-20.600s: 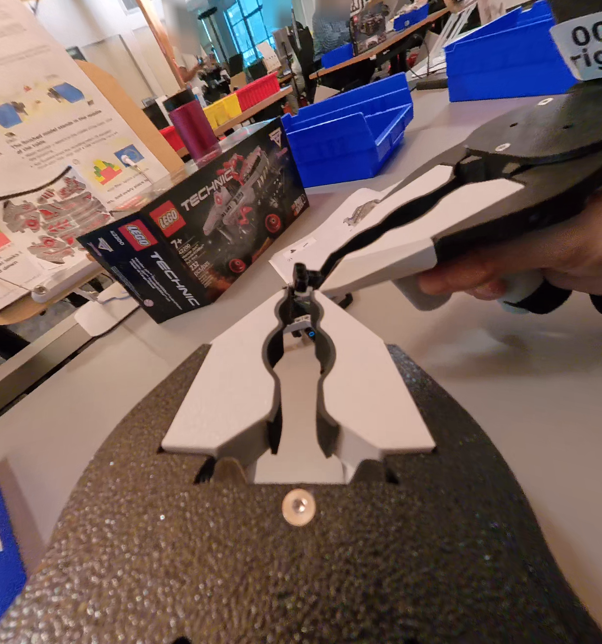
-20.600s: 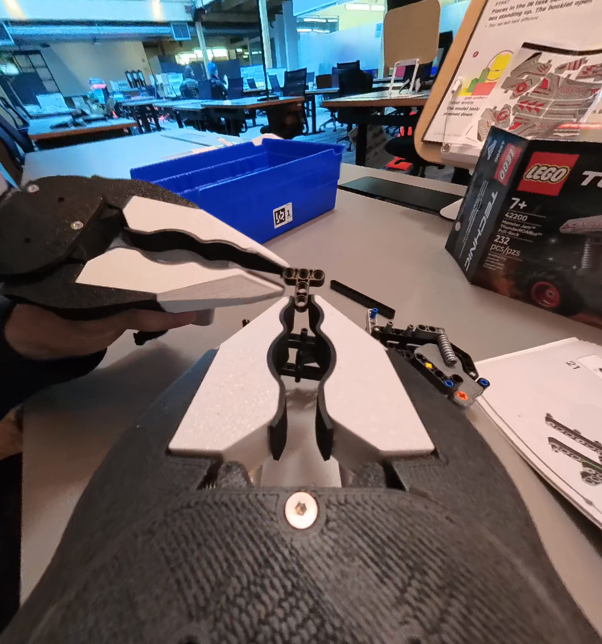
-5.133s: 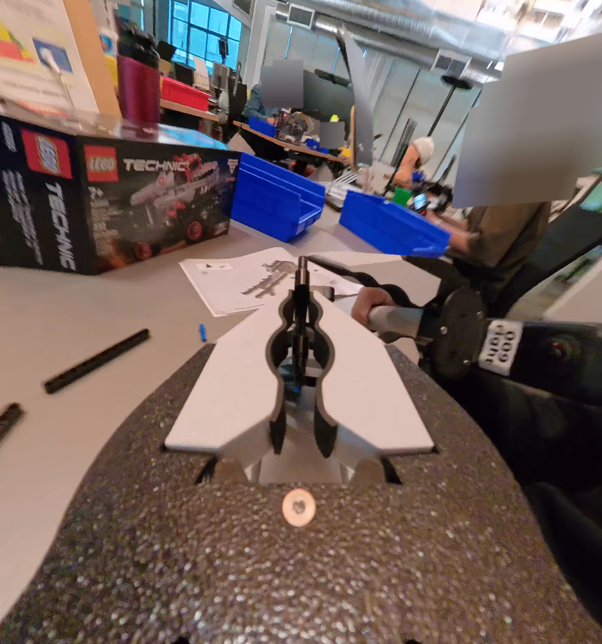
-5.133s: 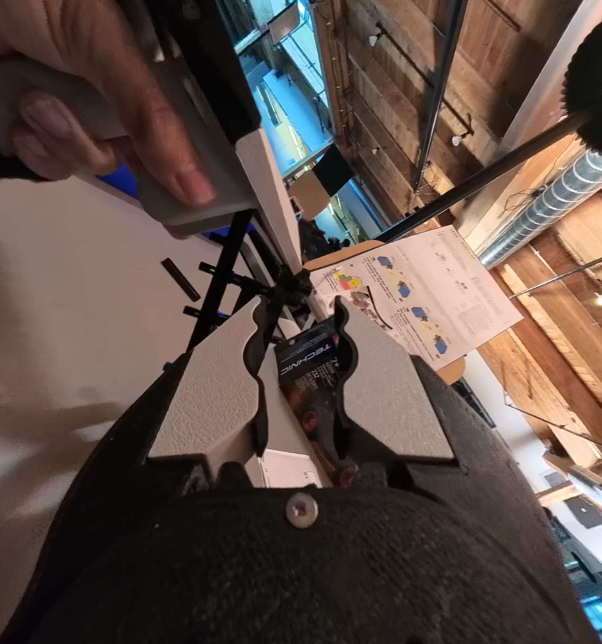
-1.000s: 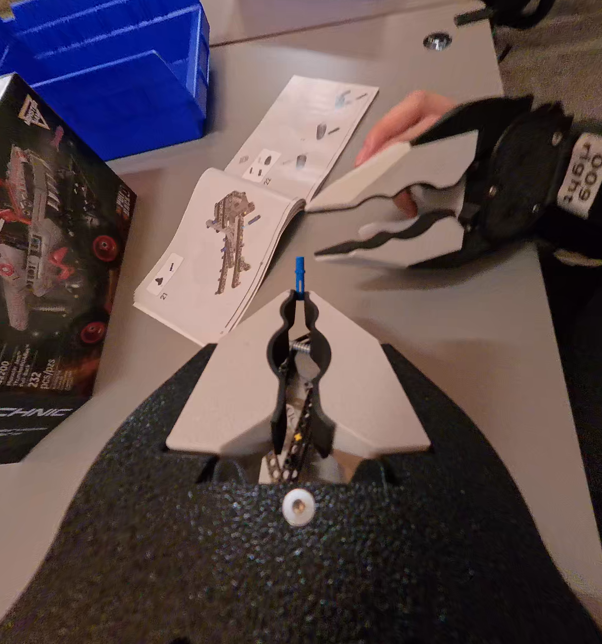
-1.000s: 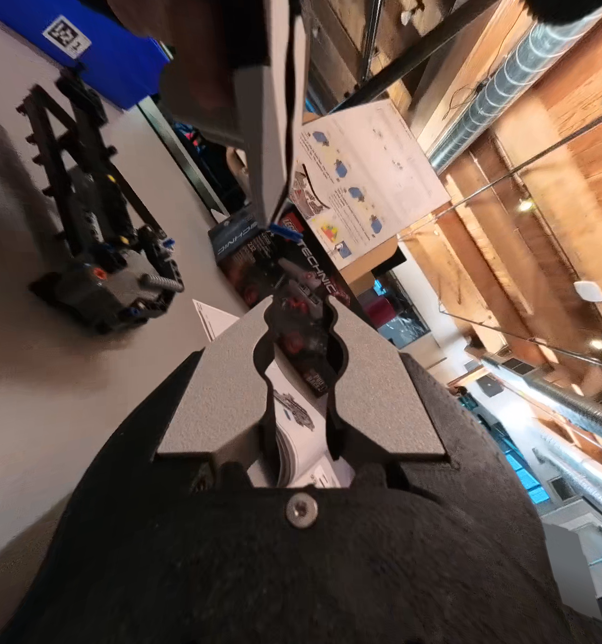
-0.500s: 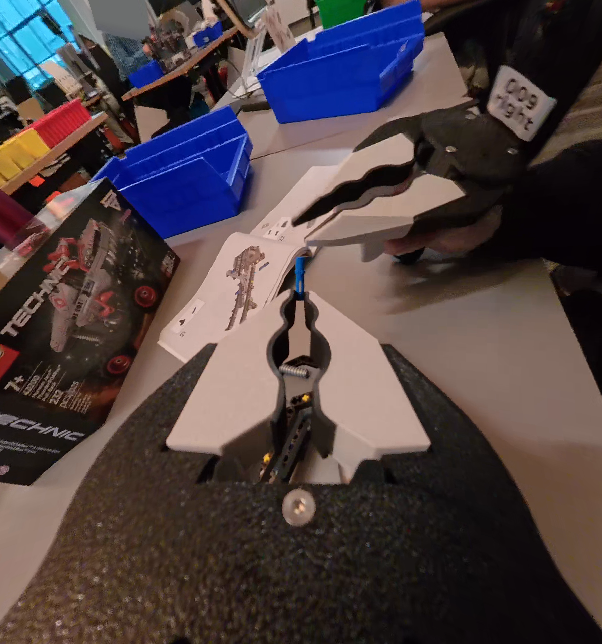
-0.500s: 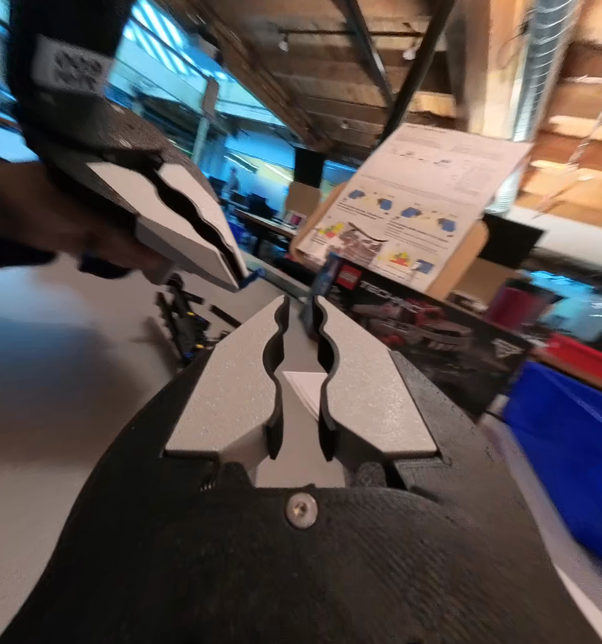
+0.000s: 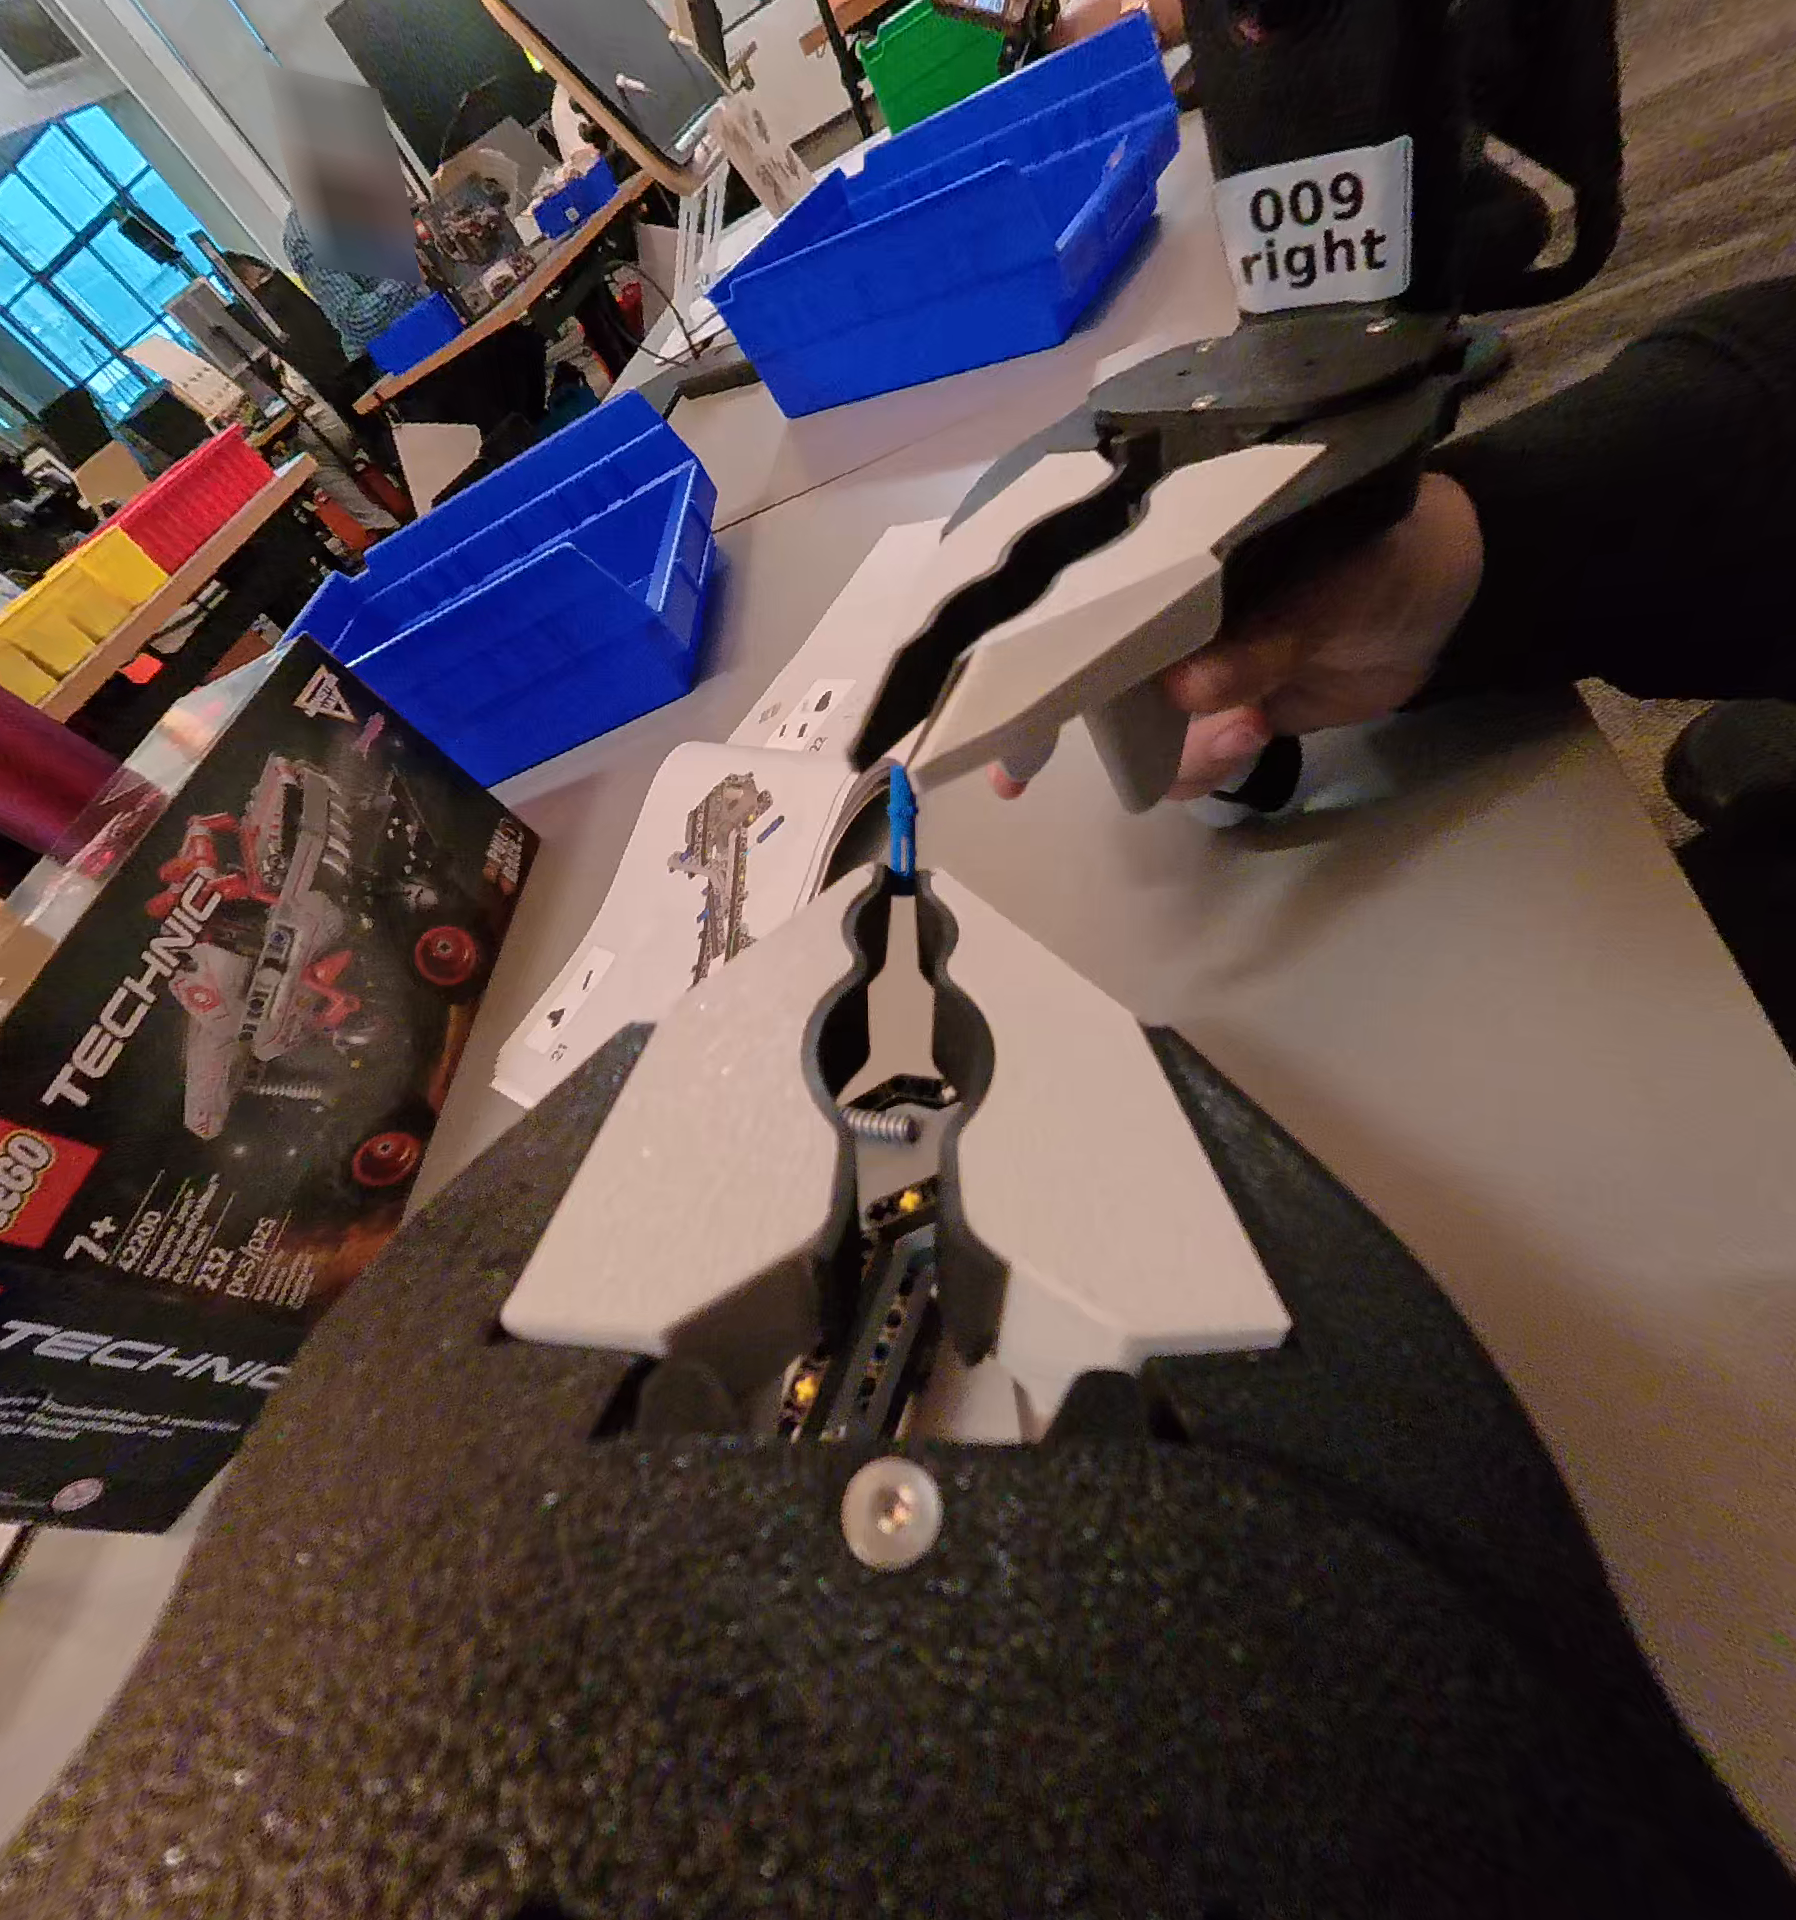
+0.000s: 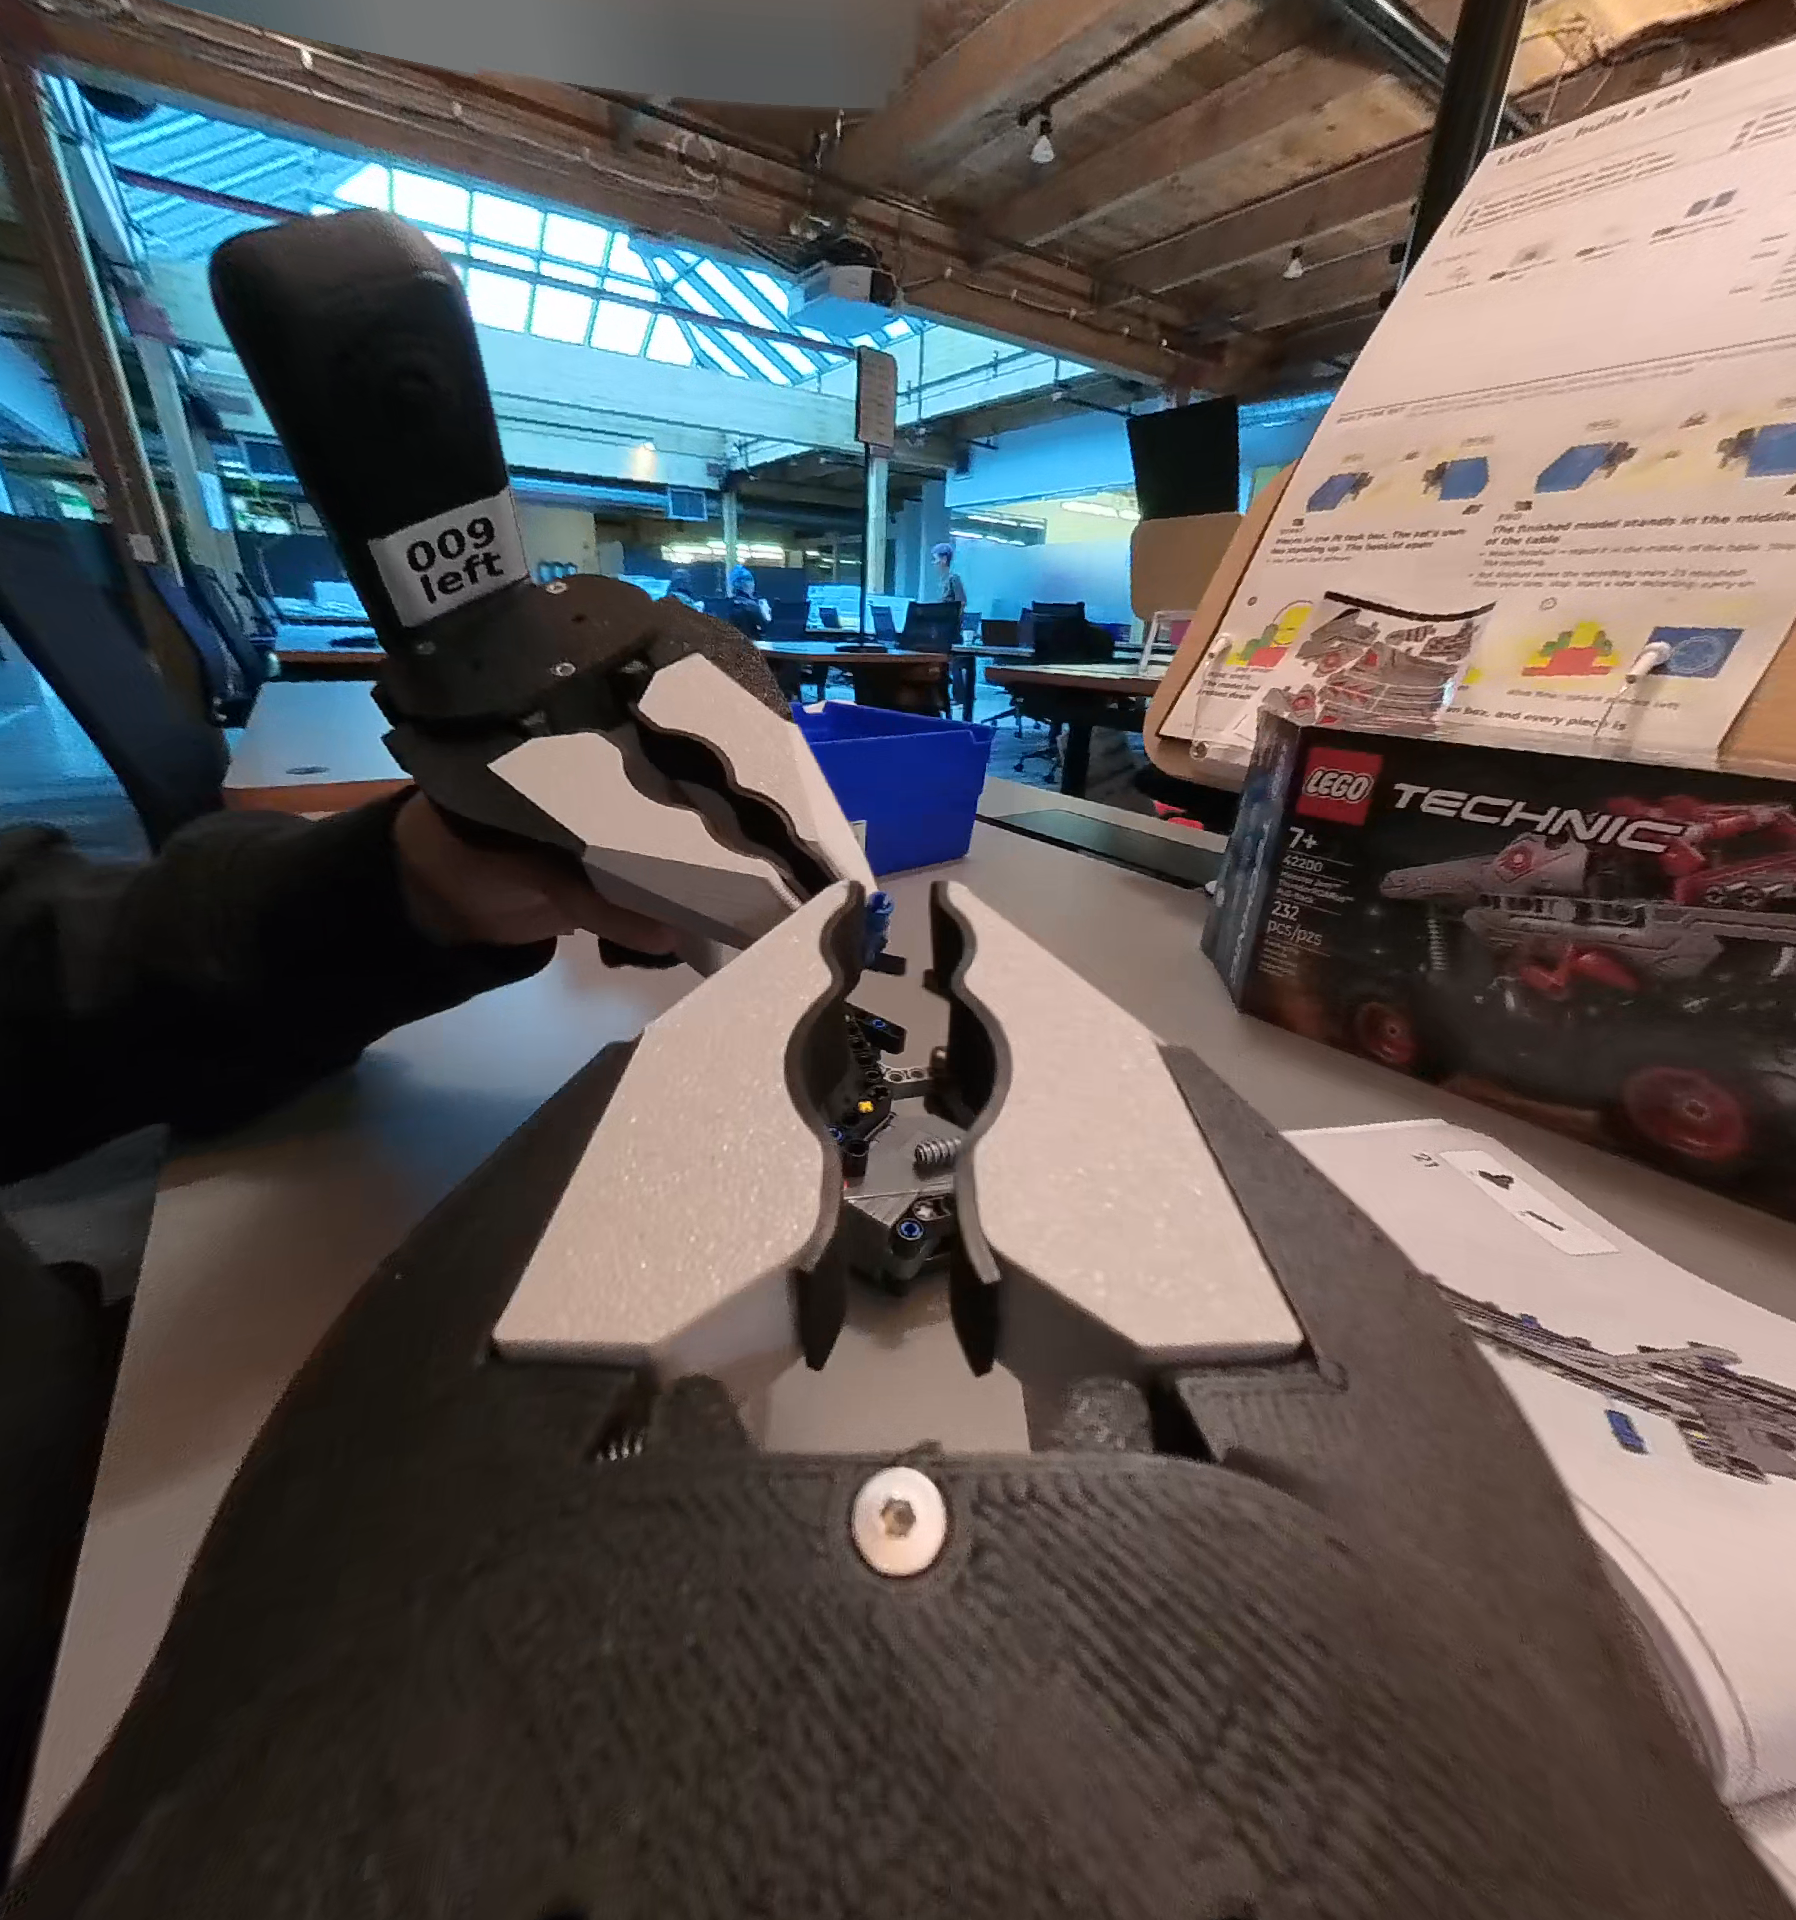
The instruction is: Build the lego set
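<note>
My left gripper (image 9: pixel 899 883) is shut on a small blue pin (image 9: pixel 901 821), which sticks out past its tips. My right gripper (image 10: pixel 894 914) is open, and the blue pin (image 10: pixel 878 914) stands between its tips, close to the left finger. In the left wrist view the right gripper (image 9: pixel 889 743) comes in from the upper right, with its tips just above the pin. The left gripper (image 10: pixel 832 883) shows in the right wrist view. The dark, partly built Lego assembly (image 10: pixel 889 1122) with a metal spring lies on the table below both grippers; it also shows in the left wrist view (image 9: pixel 889 1195).
An open instruction booklet (image 9: pixel 728 862) lies beyond the grippers; it also shows in the right wrist view (image 10: pixel 1621 1371). The black Lego box (image 9: pixel 198 1039) stands on the left, and on the right in the other view (image 10: pixel 1548 935). Blue bins (image 9: pixel 541 623) stand behind. A paper instruction board (image 10: pixel 1600 468) leans behind the box. Only a small space, under 4 cm, lies between the two pairs of fingers.
My right gripper has swung down from pointing upward and brought its open tips around the blue pin. My left gripper still holds the pin and has tilted slightly.
</note>
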{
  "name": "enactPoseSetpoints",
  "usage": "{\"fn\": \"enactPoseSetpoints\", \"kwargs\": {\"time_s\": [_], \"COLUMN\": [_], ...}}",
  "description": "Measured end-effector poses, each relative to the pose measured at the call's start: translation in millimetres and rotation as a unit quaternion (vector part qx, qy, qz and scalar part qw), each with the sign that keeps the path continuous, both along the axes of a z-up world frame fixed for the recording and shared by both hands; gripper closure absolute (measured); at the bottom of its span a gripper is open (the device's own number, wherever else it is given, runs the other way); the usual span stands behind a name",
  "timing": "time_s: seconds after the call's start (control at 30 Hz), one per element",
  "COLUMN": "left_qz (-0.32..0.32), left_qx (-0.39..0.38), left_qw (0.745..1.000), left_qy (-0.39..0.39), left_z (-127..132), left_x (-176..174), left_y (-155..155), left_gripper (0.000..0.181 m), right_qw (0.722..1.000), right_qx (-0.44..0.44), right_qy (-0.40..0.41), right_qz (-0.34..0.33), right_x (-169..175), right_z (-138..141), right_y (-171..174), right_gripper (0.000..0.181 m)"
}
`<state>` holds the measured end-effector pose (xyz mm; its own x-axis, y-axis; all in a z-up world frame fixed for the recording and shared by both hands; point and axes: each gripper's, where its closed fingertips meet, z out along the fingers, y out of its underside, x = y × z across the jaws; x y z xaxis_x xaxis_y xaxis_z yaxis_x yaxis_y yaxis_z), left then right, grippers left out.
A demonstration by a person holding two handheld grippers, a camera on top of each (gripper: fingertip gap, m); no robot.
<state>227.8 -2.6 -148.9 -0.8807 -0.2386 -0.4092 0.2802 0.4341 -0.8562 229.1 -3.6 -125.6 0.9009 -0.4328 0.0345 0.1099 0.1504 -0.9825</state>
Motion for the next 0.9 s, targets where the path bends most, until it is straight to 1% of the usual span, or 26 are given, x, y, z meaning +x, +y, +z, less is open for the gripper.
{"fn": "enactPoseSetpoints", "kwargs": {"time_s": [0.03,0.1,0.23,0.37,0.47,0.6,0.67,0.7,0.8,0.9], "left_qz": [0.004,0.007,-0.003,-0.008,-0.008,0.001,0.007,0.006,-0.005,-0.006], "left_qx": [0.003,0.008,0.010,0.017,0.020,0.021,0.014,0.006,-0.026,-0.028], "left_qw": [1.000,1.000,1.000,1.000,1.000,1.000,1.000,1.000,1.000,0.999], "left_qy": [-0.003,-0.007,-0.008,-0.009,-0.011,-0.021,-0.021,-0.017,-0.006,-0.017], "left_z": [0,-1,-2,-5,-6,-4,-1,1,11,13], "left_x": [1,3,0,-2,-2,1,3,3,-1,-2], "left_y": [1,3,1,-1,-1,1,4,4,3,3], "left_gripper": [0.179,0.179,0.179,0.179,0.179,0.179,0.179,0.179,0.179,0.179], "right_qw": [1.000,1.000,0.999,0.999,0.999,1.000,1.000,1.000,0.999,0.999], "right_qx": [0.005,0.018,0.030,0.027,0.010,-0.009,-0.006,-0.003,-0.002,0.006], "right_qy": [-0.002,0.001,0.021,0.016,0.010,0.003,0.006,0.019,0.034,0.033], "right_qz": [0.002,0.010,0.033,0.022,0.036,0.026,0.007,0.001,0.030,0.025], "right_x": [-1,-3,-6,-5,-10,-9,-2,2,-4,-6], "right_z": [1,5,6,8,5,1,2,2,1,4], "right_y": [-1,-2,0,0,7,7,-3,-6,0,5], "right_gripper": [0.175,0.180,0.176,0.181,0.181,0.181,0.179,0.174,0.168,0.171]}}
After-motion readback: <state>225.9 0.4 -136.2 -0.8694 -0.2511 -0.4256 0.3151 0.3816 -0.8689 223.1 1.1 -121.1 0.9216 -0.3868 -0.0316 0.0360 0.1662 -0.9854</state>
